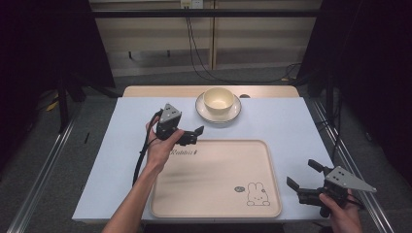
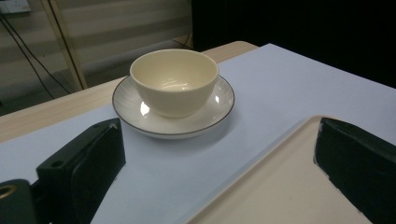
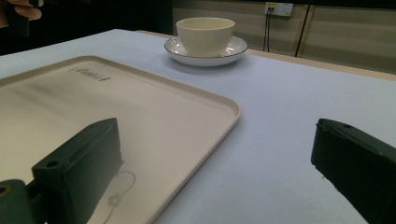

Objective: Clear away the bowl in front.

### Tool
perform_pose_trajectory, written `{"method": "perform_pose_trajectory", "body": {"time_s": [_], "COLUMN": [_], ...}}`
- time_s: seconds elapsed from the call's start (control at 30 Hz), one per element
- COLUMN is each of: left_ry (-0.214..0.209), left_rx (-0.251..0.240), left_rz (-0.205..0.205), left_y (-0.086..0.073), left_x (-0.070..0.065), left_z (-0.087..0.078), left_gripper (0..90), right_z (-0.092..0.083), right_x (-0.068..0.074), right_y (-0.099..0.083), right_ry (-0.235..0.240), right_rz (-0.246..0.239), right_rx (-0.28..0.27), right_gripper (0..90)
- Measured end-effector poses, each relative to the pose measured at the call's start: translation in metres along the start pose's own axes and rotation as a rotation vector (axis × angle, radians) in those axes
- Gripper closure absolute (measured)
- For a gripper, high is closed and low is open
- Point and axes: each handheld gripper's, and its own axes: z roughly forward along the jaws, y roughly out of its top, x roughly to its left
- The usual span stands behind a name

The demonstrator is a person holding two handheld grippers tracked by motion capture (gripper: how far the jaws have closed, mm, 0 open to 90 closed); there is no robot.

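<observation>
Looking down from the high view, the left tongs [image 1: 194, 134] hover at the tray's [image 1: 214, 204] 11 o'clock corner, jaws spread and grasping nothing, aimed toward the bowl [image 1: 218, 99] at the tabletop's [image 1: 286, 121] 12 o'clock edge. The right tongs [image 1: 302, 174] sit off the tray's 4 o'clock corner, likewise released and empty, one jaw over the tray's rim.

The left gripper view gives what the high view cannot: the bowl [image 2: 173, 81] is a smooth, glossy cream cup shape standing in the middle of a white saucer [image 2: 135, 109] with fine radial ridges and a thin dark rim. Its two matte black jaws frame the saucer, well apart from it, with the tray's rounded corner [image 2: 280, 186] between them.

The right gripper view shows the tray's raised, rolled lip [image 3: 219, 121] and its satin beige surface, with the bowl [image 3: 205, 35] and saucer [image 3: 231, 51] far off at 12 o'clock. The tray's printed word [image 3: 88, 73] is too small to read there; the high view shows a rabbit drawing [image 1: 257, 194] near the 5 o'clock corner. The pale blue-white tabletop covering looks flat and paper-smooth. Both right jaws are cut off by the frame's lower edge.
</observation>
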Motion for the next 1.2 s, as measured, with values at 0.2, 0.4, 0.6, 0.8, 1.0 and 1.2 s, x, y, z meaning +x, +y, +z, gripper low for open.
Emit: {"method": "perform_pose_trajectory", "body": {"time_s": [0.2,0.4,0.6,0.8,1.0,1.2], "left_ry": [0.013,0.014,0.059,0.071,0.092,0.094], "left_rx": [0.011,0.025,0.028,0.03,0.065,0.093], "left_rz": [0.014,-0.014,0.016,0.006,-0.011,-0.092], "left_y": [0.01,0.018,0.024,0.031,0.038,0.049], "left_x": [0.001,0.005,0.01,0.018,0.024,0.033], "left_z": [0.016,0.028,0.042,0.059,0.071,0.086], "left_gripper": [2.7,2.8,4.9,5.4,5.4,4.4], "right_z": [0.0,-0.001,-0.001,-0.001,0.0,0.0], "right_x": [0.0,0.0,0.0,0.0,0.0,0.0], "right_y": [0.0,0.001,0.001,0.001,0.0,0.001], "right_ry": [0.001,0.007,0.007,0.006,0.007,0.012], "right_rz": [-0.001,0.012,0.01,0.007,-0.003,-0.004], "right_rx": [-0.001,-0.008,-0.014,-0.011,-0.012,-0.017], "right_gripper": [1.6,1.6,1.6,1.6,1.6,1.7]}}
